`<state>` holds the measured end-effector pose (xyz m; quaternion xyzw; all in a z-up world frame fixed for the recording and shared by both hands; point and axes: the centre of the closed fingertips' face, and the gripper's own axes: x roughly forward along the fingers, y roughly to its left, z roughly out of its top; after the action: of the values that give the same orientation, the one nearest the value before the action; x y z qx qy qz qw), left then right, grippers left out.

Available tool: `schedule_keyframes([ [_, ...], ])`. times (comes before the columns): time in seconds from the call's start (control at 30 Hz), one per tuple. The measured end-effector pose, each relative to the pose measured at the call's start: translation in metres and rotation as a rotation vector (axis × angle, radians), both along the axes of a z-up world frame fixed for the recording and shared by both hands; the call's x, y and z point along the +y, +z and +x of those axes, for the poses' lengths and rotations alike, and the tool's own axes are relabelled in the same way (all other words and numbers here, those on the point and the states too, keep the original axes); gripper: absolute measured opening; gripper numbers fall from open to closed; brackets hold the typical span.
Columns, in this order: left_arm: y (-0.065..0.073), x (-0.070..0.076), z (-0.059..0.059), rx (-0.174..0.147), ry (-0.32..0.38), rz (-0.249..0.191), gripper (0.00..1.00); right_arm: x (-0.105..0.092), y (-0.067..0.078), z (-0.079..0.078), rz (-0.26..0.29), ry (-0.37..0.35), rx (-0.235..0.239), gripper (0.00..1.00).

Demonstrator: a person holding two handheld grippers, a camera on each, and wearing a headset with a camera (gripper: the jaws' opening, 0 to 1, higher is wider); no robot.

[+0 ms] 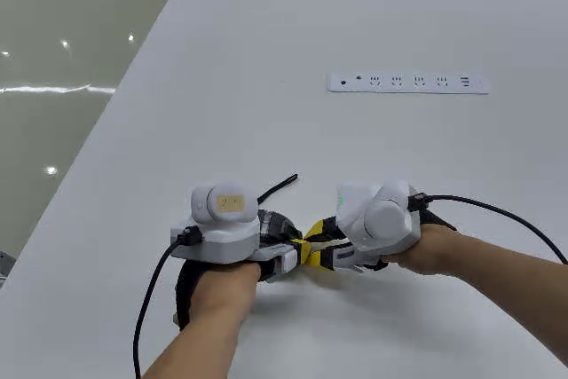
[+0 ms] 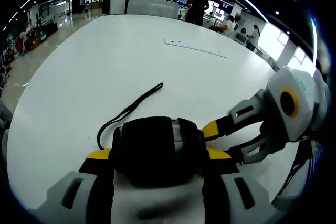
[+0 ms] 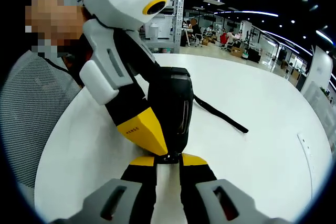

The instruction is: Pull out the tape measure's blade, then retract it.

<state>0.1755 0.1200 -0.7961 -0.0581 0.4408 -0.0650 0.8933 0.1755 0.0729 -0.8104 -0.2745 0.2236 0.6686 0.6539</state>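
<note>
Table: a white table [image 1: 266,59]; the two grippers meet nose to nose on its near part.
Tape measure: a black tape measure [image 2: 157,140] sits low at the tabletop between the two grippers. Whether it rests on the surface or is held just above it cannot be told.
Wrist strap: a black wrist strap [image 2: 128,109] runs out from the case and lies slack on the table, trailing toward the far side.
Left gripper: the left gripper [image 2: 157,154] comes in from the person's left. Its yellow-tipped jaws stand wide, one against each side of the case, clamping it.
Right gripper: the right gripper [image 3: 168,160] comes in from the opposite side. Its jaws are drawn narrow and almost parallel, the yellow tips pinching a small dark blade tab [image 3: 169,157].
Blade tab: it sits right at the lower corner of the case, touching it.
Meeting point: in the right gripper view, one yellow tip of the left gripper lies just beside the right gripper's own tips, against the case.
Hands: the left hand [image 1: 222,286] and the right hand [image 1: 426,250] each grip the rear of a gripper, and a black cable [image 1: 151,295] trails back from the left one.
Power strip: a white power strip [image 1: 406,83] lies flat on the far part of the table, well apart from the grippers.
Background: the left gripper view takes in an office hall with ceiling lights, and people [image 2: 199,6] beyond the far edge of the table.
</note>
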Motion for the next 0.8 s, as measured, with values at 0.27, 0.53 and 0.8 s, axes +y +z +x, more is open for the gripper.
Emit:
schedule_keyframes([
  [0.27,0.003,-0.001,-0.001,0.008,-0.061,0.004,0.70,-0.008,0.002,0.001,-0.013,-0.011,0.002,0.18],
  [0.53,0.003,-0.001,-0.006,0.007,-0.135,0.022,0.78,-0.015,0.004,0.003,-0.018,-0.030,0.003,0.23],
  [0.8,0.013,-0.005,-0.010,-0.032,-0.236,0.027,0.80,-0.025,0.020,-0.001,0.005,-0.086,0.017,0.29],
])
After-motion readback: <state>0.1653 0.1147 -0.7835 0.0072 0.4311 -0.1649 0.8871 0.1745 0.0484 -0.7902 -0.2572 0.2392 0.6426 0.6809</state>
